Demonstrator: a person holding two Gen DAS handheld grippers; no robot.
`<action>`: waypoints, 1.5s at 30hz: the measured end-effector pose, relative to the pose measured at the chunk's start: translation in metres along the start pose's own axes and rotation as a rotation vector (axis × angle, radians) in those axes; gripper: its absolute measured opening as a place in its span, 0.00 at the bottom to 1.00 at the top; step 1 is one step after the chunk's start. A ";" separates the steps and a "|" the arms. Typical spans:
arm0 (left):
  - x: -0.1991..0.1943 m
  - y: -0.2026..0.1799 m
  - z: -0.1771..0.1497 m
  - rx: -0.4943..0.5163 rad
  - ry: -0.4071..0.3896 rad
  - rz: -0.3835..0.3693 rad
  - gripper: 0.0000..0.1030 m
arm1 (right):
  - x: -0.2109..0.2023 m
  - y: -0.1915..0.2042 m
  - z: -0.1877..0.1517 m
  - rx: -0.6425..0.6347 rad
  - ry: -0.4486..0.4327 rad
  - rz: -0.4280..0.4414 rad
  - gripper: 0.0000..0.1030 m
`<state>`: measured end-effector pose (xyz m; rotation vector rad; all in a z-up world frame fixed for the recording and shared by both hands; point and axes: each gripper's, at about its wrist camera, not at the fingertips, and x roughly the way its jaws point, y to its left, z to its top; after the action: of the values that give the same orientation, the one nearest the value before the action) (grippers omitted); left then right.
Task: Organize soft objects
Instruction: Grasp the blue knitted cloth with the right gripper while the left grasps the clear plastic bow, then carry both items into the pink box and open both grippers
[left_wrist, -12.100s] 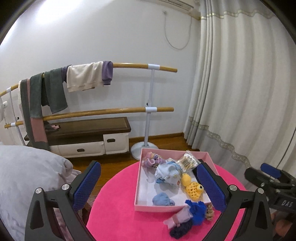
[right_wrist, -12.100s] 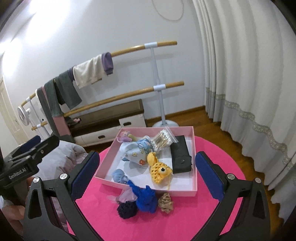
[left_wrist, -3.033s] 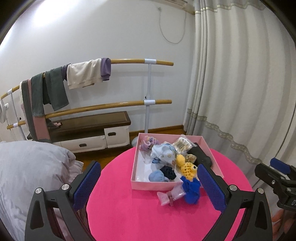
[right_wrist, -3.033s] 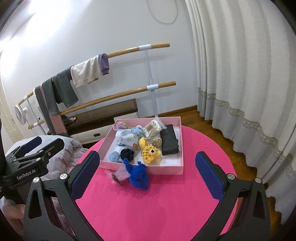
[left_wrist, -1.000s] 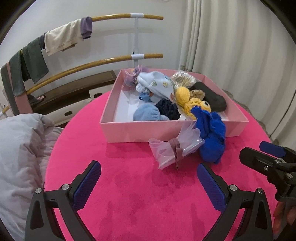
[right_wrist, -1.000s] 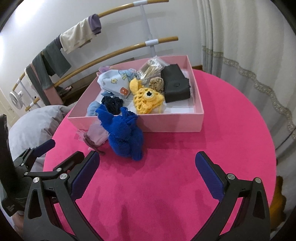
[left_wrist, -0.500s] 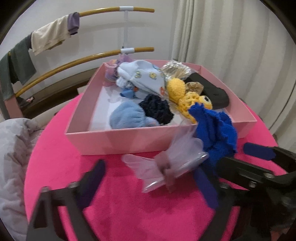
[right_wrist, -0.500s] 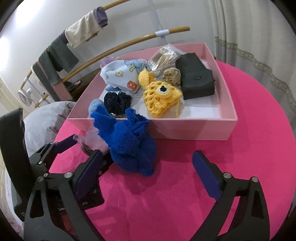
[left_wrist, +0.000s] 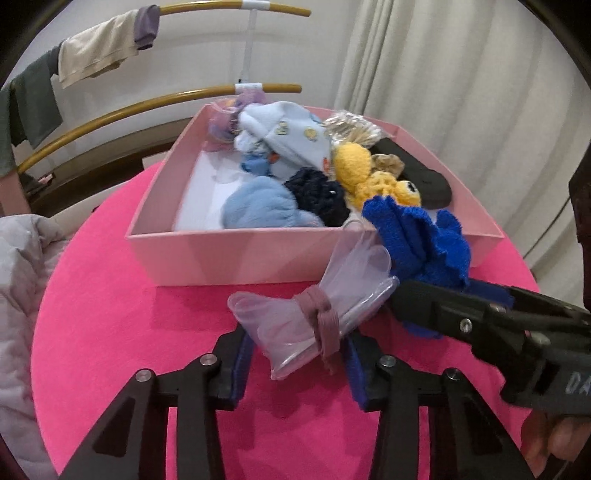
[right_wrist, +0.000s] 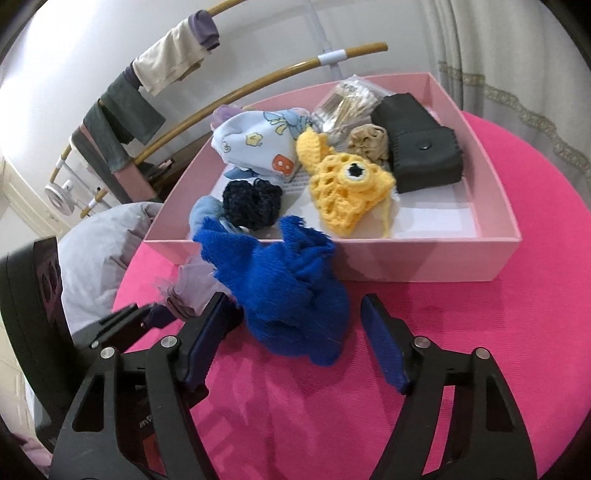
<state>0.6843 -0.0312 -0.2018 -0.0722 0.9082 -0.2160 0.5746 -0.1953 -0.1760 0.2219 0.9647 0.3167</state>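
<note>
While my left gripper closes round the sheer lilac bow on the pink tabletop, my right gripper narrows on the blue knit cloth before the pink box; squeeze mid-bundle, lift clear of the rim

Both grippers have dropped from high above the table to its near edge. The left gripper, wide a second ago, is closing around the sheer bow; the right gripper is closing around the blue cloth (pads apart from it). A dark scrunchie and tan scrunchie now lie in the box.
</note>
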 end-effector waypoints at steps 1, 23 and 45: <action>-0.003 0.001 -0.001 -0.005 0.000 0.005 0.39 | 0.002 0.000 0.000 0.002 0.003 -0.007 0.64; -0.057 0.004 -0.012 -0.057 -0.065 0.043 0.36 | -0.047 -0.013 -0.029 0.054 -0.100 -0.077 0.37; -0.220 -0.014 -0.056 -0.044 -0.226 0.093 0.37 | -0.153 0.043 -0.052 -0.071 -0.282 -0.076 0.37</action>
<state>0.5072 0.0045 -0.0634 -0.0929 0.6893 -0.0983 0.4437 -0.2078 -0.0731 0.1597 0.6806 0.2413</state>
